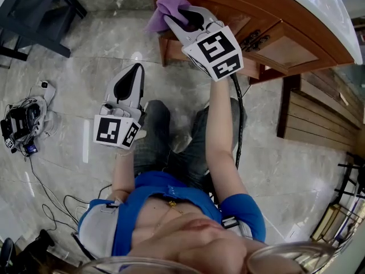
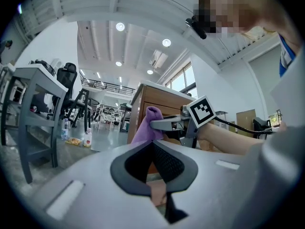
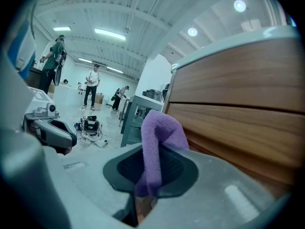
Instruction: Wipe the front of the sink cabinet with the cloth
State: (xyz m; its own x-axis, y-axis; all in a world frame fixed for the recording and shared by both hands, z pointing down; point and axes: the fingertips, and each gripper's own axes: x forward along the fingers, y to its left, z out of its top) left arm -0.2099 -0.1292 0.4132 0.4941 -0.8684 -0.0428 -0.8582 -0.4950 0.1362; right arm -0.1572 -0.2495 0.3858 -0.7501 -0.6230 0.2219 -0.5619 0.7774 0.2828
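Observation:
A purple cloth (image 1: 165, 11) is pinched in my right gripper (image 1: 183, 17), which is shut on it and holds it against the left end of the wooden sink cabinet front (image 1: 239, 16). In the right gripper view the cloth (image 3: 159, 137) folds up out of the jaws beside the cabinet's wooden panels (image 3: 238, 109). My left gripper (image 1: 136, 72) hangs lower over the floor, away from the cabinet, shut with nothing in it. In the left gripper view the cloth (image 2: 148, 125) and the right gripper (image 2: 155, 124) show ahead against the cabinet (image 2: 143, 106).
The white countertop (image 1: 319, 10) overhangs the cabinet. Dark metal handles (image 1: 254, 39) sit on the doors. A device with cables (image 1: 23, 124) lies on the tiled floor at left. A dark table leg (image 1: 34, 16) stands at top left. Wooden slats (image 1: 319, 116) are at right.

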